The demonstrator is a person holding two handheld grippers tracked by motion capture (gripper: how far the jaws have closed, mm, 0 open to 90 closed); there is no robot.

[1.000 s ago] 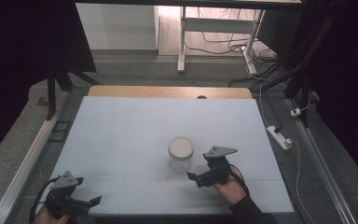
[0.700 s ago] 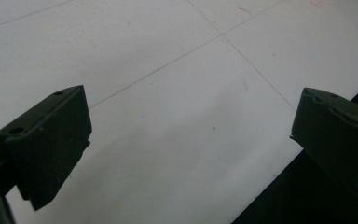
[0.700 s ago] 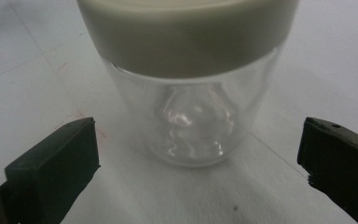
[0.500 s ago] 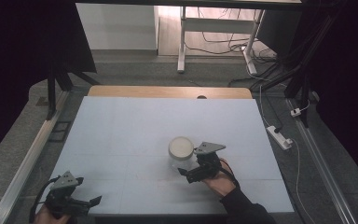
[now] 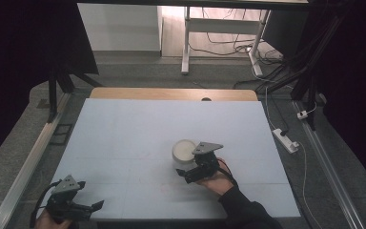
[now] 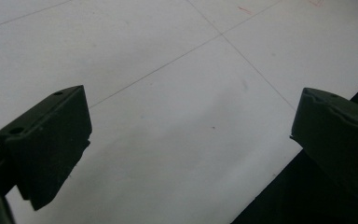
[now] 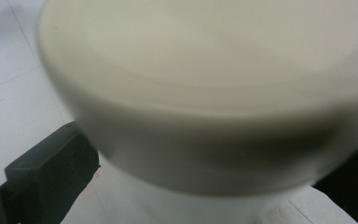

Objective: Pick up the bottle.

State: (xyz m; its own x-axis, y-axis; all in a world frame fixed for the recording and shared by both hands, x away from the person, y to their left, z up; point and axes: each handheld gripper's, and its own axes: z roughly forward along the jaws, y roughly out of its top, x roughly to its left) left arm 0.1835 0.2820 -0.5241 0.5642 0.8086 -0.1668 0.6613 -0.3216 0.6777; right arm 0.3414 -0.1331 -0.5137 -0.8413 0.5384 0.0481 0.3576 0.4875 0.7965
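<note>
A white jar with a cream lid point(image 5: 184, 149) stands a little right of the middle of the pale table point(image 5: 138, 129). My right gripper point(image 5: 185, 173) is open at the jar's near side, held by a hand. In the right gripper view the blurred jar point(image 7: 205, 84) looms very close, its lower body between the two black jaws, one jaw at each bottom corner; I cannot tell whether they touch it. My left gripper point(image 5: 93, 206) is open near the table's front left edge. Bare table surface lies between its jaws point(image 6: 191, 154).
A wooden strip point(image 5: 171, 94) runs along the table's far edge. A power strip point(image 5: 286, 140) and cables lie on the floor to the right. Metal rails point(image 5: 28, 162) flank the table. A white frame point(image 5: 187, 43) stands behind.
My right gripper has moved left and closed in on the jar from its right side. The left gripper has stayed put.
</note>
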